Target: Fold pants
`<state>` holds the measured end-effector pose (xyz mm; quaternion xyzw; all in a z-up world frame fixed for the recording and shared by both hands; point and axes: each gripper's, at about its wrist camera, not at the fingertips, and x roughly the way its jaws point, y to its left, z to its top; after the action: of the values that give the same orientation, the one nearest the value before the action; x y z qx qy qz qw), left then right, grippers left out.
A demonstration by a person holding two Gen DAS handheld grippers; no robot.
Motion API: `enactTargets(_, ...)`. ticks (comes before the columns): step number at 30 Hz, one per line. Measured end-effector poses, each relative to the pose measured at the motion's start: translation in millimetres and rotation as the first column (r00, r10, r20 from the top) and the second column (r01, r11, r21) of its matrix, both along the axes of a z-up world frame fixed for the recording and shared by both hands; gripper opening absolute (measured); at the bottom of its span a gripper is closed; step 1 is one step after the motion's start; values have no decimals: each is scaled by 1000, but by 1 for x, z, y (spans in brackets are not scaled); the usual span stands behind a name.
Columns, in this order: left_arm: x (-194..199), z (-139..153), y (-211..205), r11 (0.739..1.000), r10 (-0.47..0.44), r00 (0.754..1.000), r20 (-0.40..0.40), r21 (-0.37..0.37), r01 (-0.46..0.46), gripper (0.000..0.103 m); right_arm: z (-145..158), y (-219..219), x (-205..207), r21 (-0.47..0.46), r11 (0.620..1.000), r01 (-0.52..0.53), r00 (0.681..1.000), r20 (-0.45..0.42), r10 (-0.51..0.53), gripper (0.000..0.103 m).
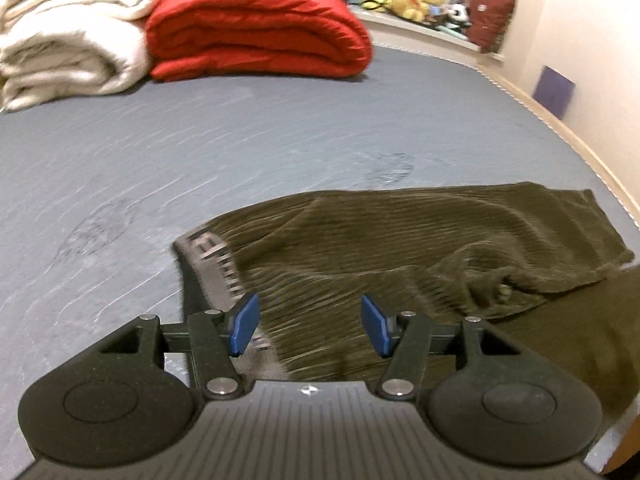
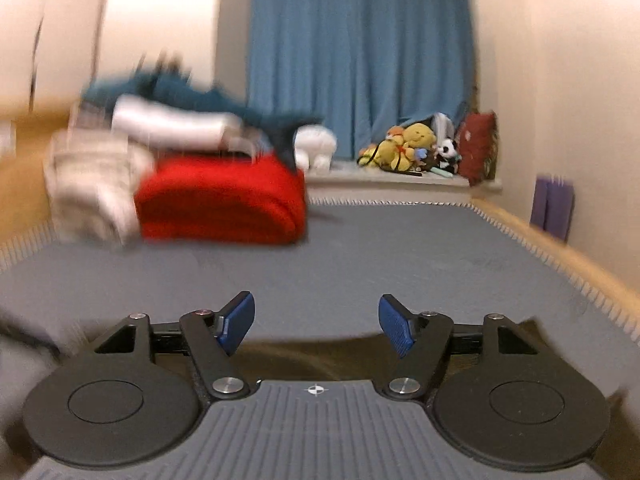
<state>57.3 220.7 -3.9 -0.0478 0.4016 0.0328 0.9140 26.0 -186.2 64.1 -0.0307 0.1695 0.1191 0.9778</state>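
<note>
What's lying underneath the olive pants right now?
The olive pants lie on the gray mattress, which shows all around them. Whatever is directly beneath the fabric is covered.

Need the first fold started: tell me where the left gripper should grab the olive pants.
Probably the grey waistband of the olive pants. It lies just ahead of the open left gripper, to its left, as a firm raised edge. Come in low from the near side.
</note>
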Motion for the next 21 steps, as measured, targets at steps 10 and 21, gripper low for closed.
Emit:
enactTargets(10, 31, -18, 60, 975, 199, 980, 9, -97, -198, 79, -61, 3, 35, 72, 997, 11, 961, -275, 9, 66)
enactTargets(21, 58, -67, 88, 949, 281, 953, -111, -113, -293, 74, -82, 39, 29, -97, 980, -174, 961, -236, 147, 67)
